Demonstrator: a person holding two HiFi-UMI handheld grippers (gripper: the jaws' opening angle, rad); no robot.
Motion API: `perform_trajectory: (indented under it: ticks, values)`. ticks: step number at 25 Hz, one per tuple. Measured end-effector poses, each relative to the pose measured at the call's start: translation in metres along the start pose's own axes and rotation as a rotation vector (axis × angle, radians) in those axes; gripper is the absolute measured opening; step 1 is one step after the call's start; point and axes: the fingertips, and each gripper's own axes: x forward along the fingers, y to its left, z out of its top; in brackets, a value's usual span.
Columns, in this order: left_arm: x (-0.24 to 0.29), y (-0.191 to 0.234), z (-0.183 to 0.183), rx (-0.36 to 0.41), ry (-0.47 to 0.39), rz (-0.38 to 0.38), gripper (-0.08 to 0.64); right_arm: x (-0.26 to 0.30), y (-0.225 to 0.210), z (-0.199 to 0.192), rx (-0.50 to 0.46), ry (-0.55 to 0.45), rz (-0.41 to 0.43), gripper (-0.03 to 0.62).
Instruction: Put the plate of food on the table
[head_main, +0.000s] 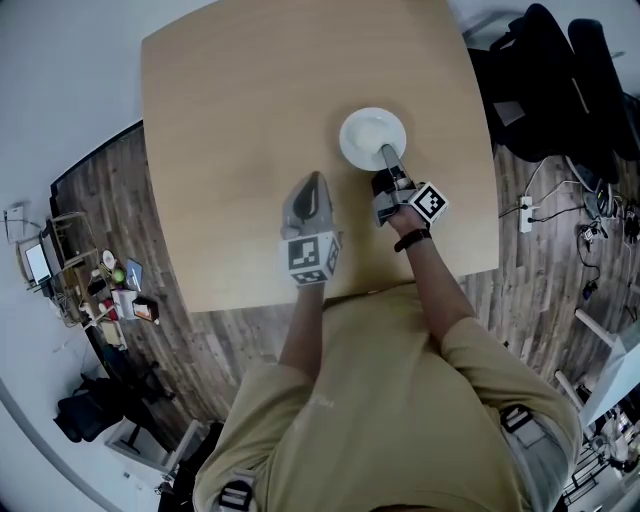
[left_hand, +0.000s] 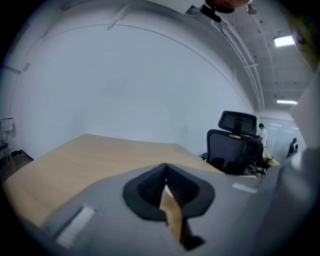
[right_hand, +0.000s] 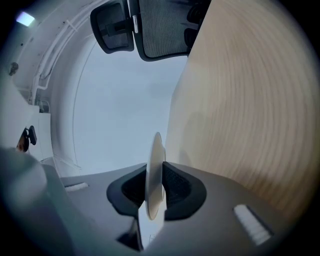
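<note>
- The counter (head_main: 240, 120) is a pale wood top with rounded corners. It fills the far middle of the head view, and its near edge is just in front of the person.
- The white plate (head_main: 368, 135) lies over the right part of the counter, well in from the edges. From above I cannot tell whether it rests on the wood or sits just off it.
- The right gripper (head_main: 389, 163) is clamped on the near rim of the plate. In the right gripper view the plate (right_hand: 156, 172) shows edge-on, pinched between the two dark pads of the right gripper (right_hand: 155, 194), with the counter's wood grain (right_hand: 250, 100) filling the right side.
- The left gripper (head_main: 308, 200) is over the counter to the left of the plate and apart from it. In the left gripper view the jaws of the left gripper (left_hand: 165, 184) are together with nothing held, and the counter (left_hand: 80, 160) stretches away to the far left.
- The floor (head_main: 120, 190) is dark wood planking, seen to the left and right of the counter.
- Black office chairs (head_main: 560, 80) stand at the far right, and a white power strip (head_main: 526, 213) with cables lies on the floor near them.
- A cluttered rack (head_main: 100, 285) stands at the left by a white wall.
- The left gripper view shows a plain white wall (left_hand: 125, 85), ceiling light panels (left_hand: 284, 41) and a black high-backed chair (left_hand: 234, 145) beyond the counter's far right corner.
</note>
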Motion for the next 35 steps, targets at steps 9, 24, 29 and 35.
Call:
perform_trajectory:
  ticks: [9,24,29,35]
  values:
    - [0.018,0.014,-0.01,-0.013,0.037,0.031,-0.002,0.024,-0.017,-0.001,0.061,0.008,-0.031,0.049]
    - [0.005,0.025,-0.016,-0.057,0.05,0.03,-0.002,0.014,-0.024,-0.013,0.001,0.124,-0.311,0.18]
    - [-0.006,0.03,-0.014,-0.064,0.051,0.029,-0.002,0.007,-0.01,-0.02,-0.234,0.278,-0.361,0.359]
    - [-0.014,0.026,-0.015,-0.064,0.051,0.013,-0.002,-0.017,-0.011,-0.027,-0.595,0.482,-0.441,0.538]
